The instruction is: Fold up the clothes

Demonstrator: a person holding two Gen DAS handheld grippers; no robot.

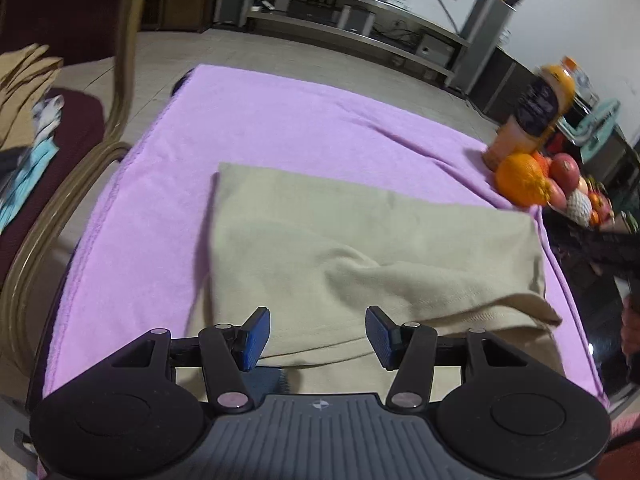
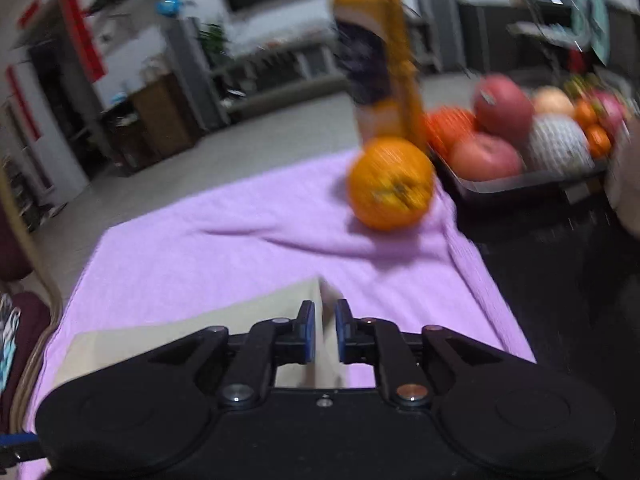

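Both grippers over beige garment [image 1: 360, 240]: left gripper [image 1: 318, 338] spread wide, right gripper [image 2: 325, 330] pinching its corner.

Left gripper [image 1: 318, 334]: black linkage arms with round silver pivot screws, blue ribbed pads on the fingertips [image 1: 256, 338], a grey ridged body bearing a small round emblem, and two black disc housings at the sides. Right gripper [image 2: 325, 330]: the same black arms, silver and copper-toned screws, blue-edged pads, a smooth black body.
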